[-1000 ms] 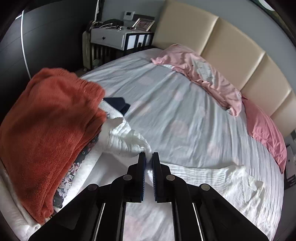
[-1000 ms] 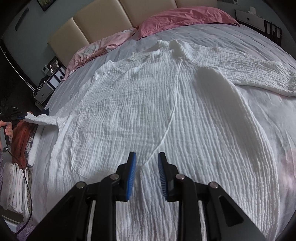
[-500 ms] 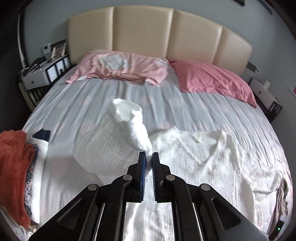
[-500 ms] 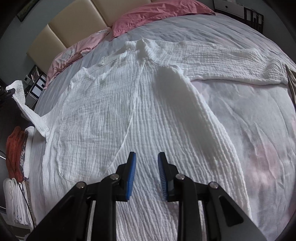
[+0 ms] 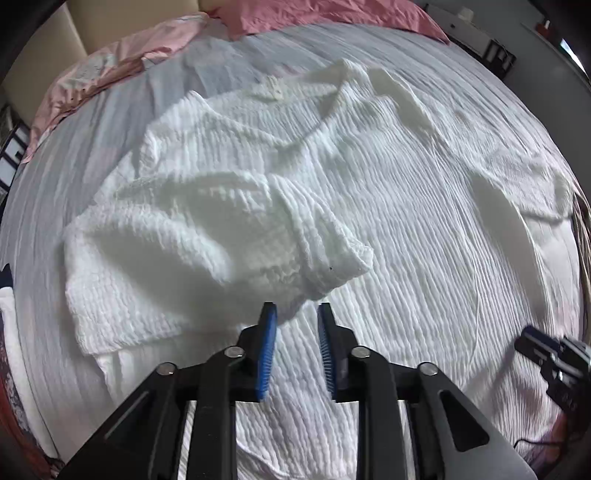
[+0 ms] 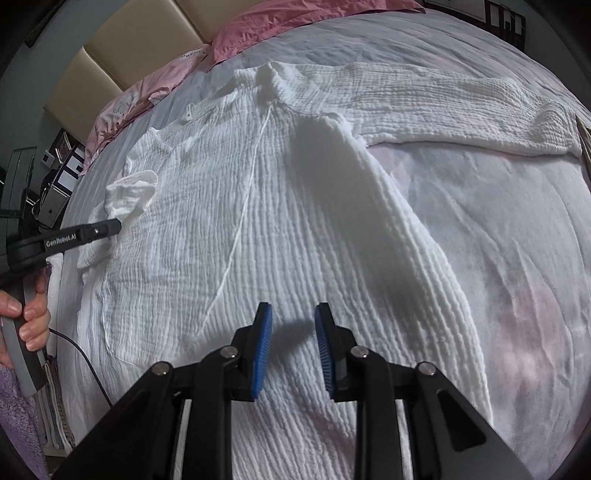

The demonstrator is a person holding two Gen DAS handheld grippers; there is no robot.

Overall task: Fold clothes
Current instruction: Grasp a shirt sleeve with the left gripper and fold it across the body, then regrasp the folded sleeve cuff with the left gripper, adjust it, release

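We see the white shirt [image 5: 388, 192] spread across the bed [image 5: 66, 155], its folded sleeve cuff [image 5: 332, 258] just above our left gripper [image 5: 295, 347], whose fingers are opening, empty. Our right gripper [image 6: 291, 350] hovers partly open, empty, above the shirt's lower centre; bare sheet lies right.

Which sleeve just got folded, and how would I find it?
Find the big bed with pink pillows, then the white crinkly shirt spread across it. The folded sleeve lies doubled over the shirt's body, its cuff near the opening left gripper; the other sleeve lies stretched out flat.
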